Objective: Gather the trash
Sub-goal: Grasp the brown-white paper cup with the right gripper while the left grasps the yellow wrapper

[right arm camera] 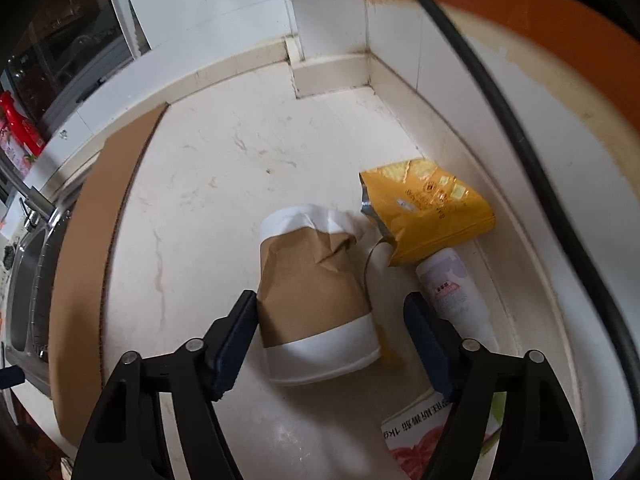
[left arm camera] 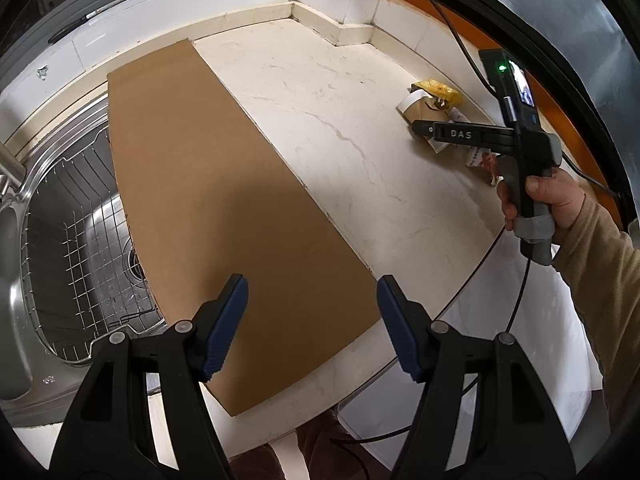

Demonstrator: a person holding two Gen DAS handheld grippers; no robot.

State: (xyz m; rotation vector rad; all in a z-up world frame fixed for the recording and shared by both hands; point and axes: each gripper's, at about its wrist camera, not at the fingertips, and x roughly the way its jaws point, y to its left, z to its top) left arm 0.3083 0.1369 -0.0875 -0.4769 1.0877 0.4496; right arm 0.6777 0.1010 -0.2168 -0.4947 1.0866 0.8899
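Observation:
A crushed paper cup (right arm camera: pixel 316 300), brown with white ends, lies on its side on the marble counter (right arm camera: pixel 224 168). My right gripper (right arm camera: pixel 330 340) is open, with its jaws on either side of the cup's lower end. Behind the cup lie a yellow snack bag (right arm camera: pixel 428 208), a small white bottle (right arm camera: pixel 456 292) and a printed wrapper (right arm camera: pixel 424 436). The left wrist view shows the same trash pile (left arm camera: pixel 432 100) at the far right, under the right gripper's body (left arm camera: pixel 480 136). My left gripper (left arm camera: pixel 312 332) is open and empty above a flat cardboard sheet (left arm camera: pixel 208 200).
The cardboard sheet partly covers a steel sink (left arm camera: pixel 72 240) with a wire rack at the left. The counter ends at tiled walls and a corner (left arm camera: pixel 296 8). A black cable (right arm camera: pixel 500 120) hangs at the right. The counter's front edge (left arm camera: pixel 360 380) is close.

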